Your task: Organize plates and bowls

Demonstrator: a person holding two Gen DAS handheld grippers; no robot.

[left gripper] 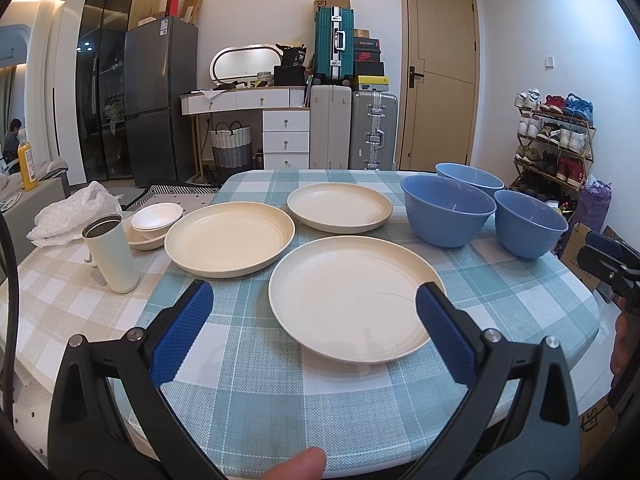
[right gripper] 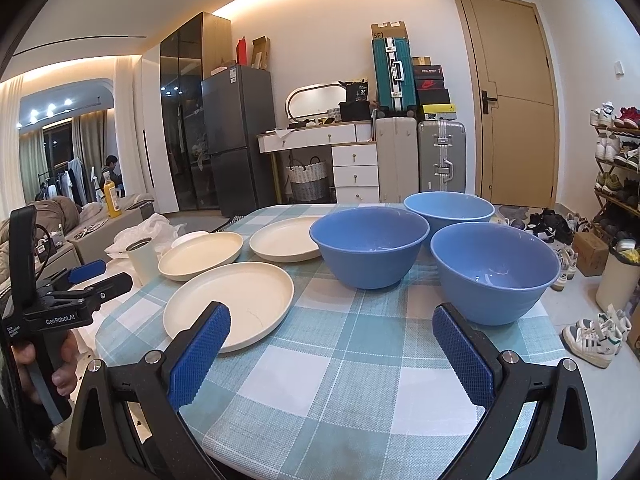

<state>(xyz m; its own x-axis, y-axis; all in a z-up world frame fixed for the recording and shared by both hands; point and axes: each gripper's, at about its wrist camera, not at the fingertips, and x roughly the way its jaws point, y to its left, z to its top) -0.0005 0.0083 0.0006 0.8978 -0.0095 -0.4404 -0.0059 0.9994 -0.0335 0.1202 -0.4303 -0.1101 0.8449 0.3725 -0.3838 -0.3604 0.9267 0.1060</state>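
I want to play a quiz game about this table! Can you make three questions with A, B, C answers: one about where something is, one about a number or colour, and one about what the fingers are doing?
1. Where is the white cup?
A. left of the plates
B. inside a bowl
C. on a plate

2. How many blue bowls are there?
A. one
B. two
C. three

3. How are the left gripper fingers?
A. open, empty
B. shut on a plate
C. shut on a bowl

Answers:
1 A: it stands beside the left cream plate.
2 C: three bowls sit apart.
3 A: the fingers are spread, holding nothing.
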